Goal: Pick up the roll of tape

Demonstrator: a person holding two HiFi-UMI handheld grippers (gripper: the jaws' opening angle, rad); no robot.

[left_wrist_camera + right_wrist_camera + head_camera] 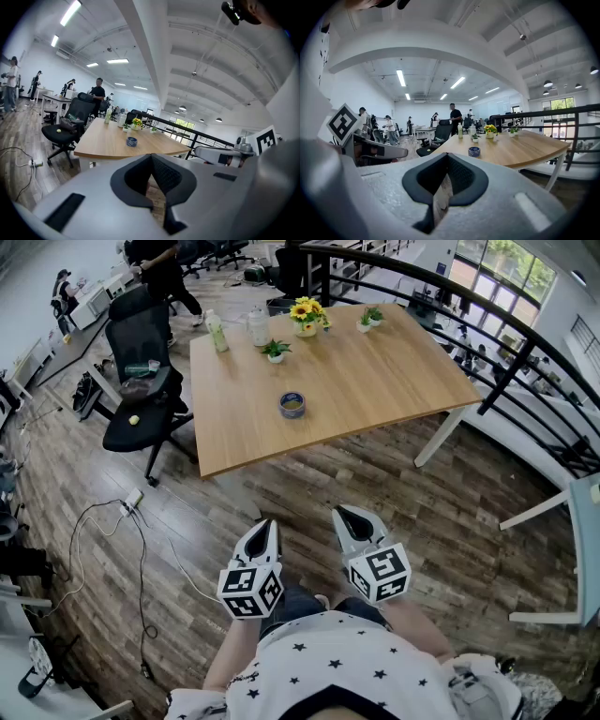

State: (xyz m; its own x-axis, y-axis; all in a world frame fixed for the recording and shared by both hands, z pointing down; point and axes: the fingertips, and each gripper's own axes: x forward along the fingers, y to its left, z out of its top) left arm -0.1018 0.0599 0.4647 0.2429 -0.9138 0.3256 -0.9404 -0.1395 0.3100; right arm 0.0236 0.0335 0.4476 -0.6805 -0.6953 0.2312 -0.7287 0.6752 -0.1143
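Note:
A blue roll of tape point(292, 405) lies flat on the wooden table point(375, 381), near its front left part. It also shows small in the left gripper view point(131, 141) and the right gripper view point(474, 151). Both grippers are held close to the person's body, over the floor and well short of the table. My left gripper point(266, 532) is shut with nothing in it. My right gripper point(348, 518) is shut and empty too. In both gripper views the jaws meet in the middle, pointing toward the table.
On the table's far side stand a pot of yellow flowers point(307, 317), small green plants point(276, 350), a bottle point(217, 332) and a jar point(258, 327). A black office chair point(142, 390) stands left of the table. A dark railing point(525, 343) runs on the right. Cables point(131, 521) lie on the floor.

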